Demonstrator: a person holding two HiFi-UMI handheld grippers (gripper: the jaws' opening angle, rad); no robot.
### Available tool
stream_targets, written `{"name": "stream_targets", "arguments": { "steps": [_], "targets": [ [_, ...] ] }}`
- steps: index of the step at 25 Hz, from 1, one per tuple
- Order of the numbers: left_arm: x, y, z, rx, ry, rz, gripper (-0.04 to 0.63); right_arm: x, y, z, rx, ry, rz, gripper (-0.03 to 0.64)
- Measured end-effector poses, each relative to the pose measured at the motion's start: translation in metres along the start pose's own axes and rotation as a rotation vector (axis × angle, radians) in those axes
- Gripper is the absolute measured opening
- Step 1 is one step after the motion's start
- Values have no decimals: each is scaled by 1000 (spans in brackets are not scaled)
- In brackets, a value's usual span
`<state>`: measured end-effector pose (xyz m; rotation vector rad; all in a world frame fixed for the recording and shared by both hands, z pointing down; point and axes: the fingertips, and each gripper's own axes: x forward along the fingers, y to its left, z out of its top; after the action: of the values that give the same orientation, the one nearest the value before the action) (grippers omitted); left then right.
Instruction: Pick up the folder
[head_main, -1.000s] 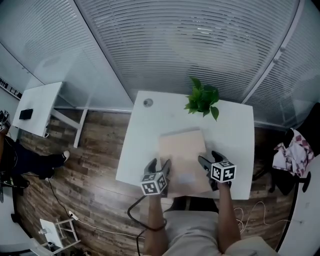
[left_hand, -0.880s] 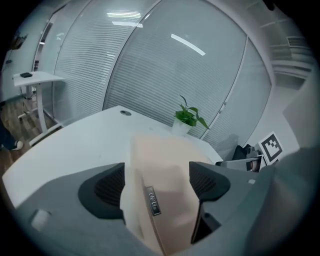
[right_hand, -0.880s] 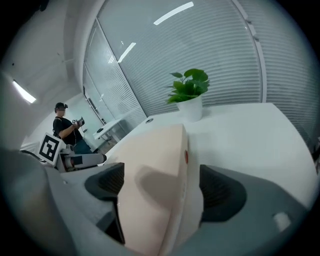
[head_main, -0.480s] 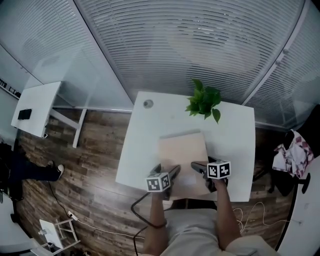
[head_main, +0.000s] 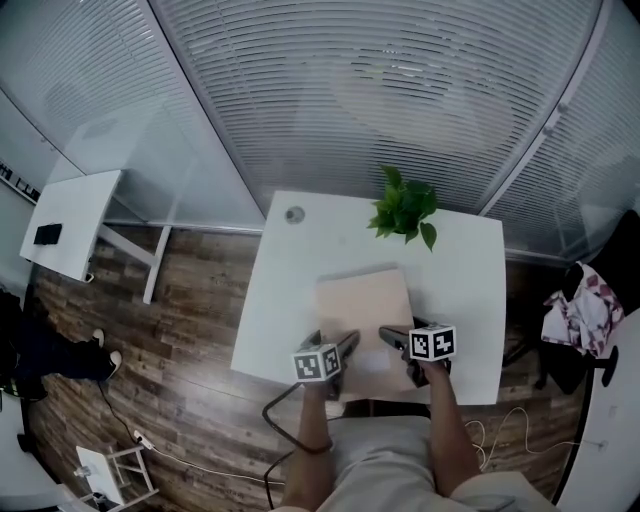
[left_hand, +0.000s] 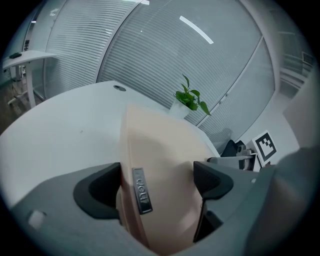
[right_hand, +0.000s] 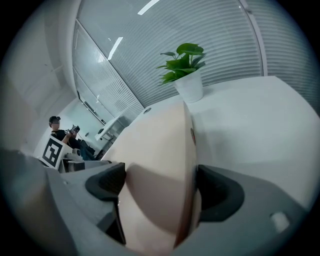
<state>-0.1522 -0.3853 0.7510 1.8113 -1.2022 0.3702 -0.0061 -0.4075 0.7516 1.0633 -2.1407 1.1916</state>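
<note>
Now, folder: the flat beige cardboard folder (head_main: 362, 300) lies on the white table (head_main: 290, 290), long axis running away from me, near edge at both claws.
Left claw: my left gripper (left_hand: 157, 182) stands spread, having just been opening, astride the near left corner, not clamped.
Right claw: my right gripper (right_hand: 160, 185) is likewise released, its jaws just drawn in slightly, with the near right corner between them.
Nearer hand: neither; I judge them equally placed.
Next: close both, lift level.
</note>
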Motion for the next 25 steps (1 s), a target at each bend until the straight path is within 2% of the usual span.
{"name": "stream_targets", "arguments": {
  "steps": [11,17,21,25],
  "targets": [
    [0,-3,3,-15,-21,38,458,-5,4,2,-47,-38,-28,456],
    [-10,1,5,-18,-57,70,459,-5,18,10,-145,-80,-45,449],
    [-21,0,17,14,-99,80,459,-8,28,19,-167,-136,-28,446],
    [-38,-7,42,50,-180,91,459,-18,43,42,-232,-209,-25,445]
  ]
}}
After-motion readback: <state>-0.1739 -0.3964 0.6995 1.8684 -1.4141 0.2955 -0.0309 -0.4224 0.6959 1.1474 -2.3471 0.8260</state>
